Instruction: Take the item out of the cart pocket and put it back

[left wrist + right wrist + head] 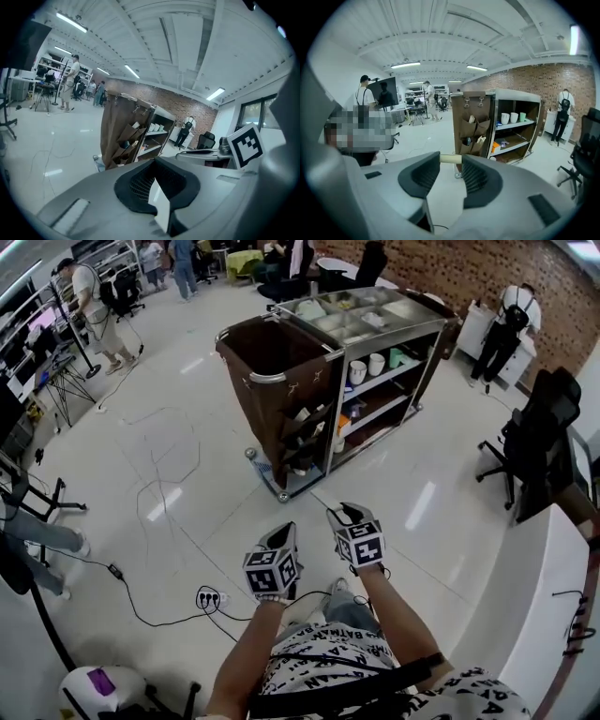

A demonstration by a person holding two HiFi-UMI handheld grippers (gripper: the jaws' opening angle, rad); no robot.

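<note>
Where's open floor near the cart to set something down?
Bare tile floor spans from you to the cart and right toward the office chair. Crowded: the cart's pockets, shelves and top bins; a power strip and cables trail at left.

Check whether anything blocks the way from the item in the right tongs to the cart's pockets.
Nothing visible: only floor lies between the cream cylinder in the right tongs and the cart pockets.
</note>
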